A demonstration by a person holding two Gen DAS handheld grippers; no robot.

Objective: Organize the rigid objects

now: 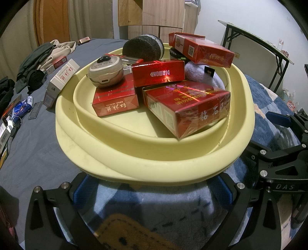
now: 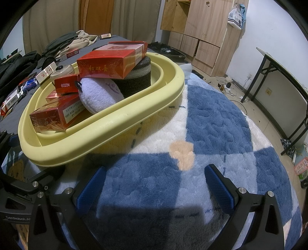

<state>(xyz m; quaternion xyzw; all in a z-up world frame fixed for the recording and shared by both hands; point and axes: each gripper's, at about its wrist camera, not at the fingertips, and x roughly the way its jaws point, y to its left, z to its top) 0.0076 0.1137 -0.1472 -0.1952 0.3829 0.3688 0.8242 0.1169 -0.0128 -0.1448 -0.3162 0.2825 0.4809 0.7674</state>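
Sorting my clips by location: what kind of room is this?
Likely a bedroom: a bed with a fleece blanket, a wooden wardrobe, and clothes heaped on the sheet.

Bedroom with white walls (image 2: 273, 30) and a light wood wardrobe (image 2: 204, 28) along the back, curtains (image 2: 134, 17) next to a wooden door (image 2: 94, 17). A black-legged folding table (image 2: 279, 77) stands against the right wall. The tan floor (image 2: 250, 107) has cables strewn about. The bed has a grey sheet (image 1: 38, 144) and a fuzzy blue checked blanket (image 2: 211, 125)
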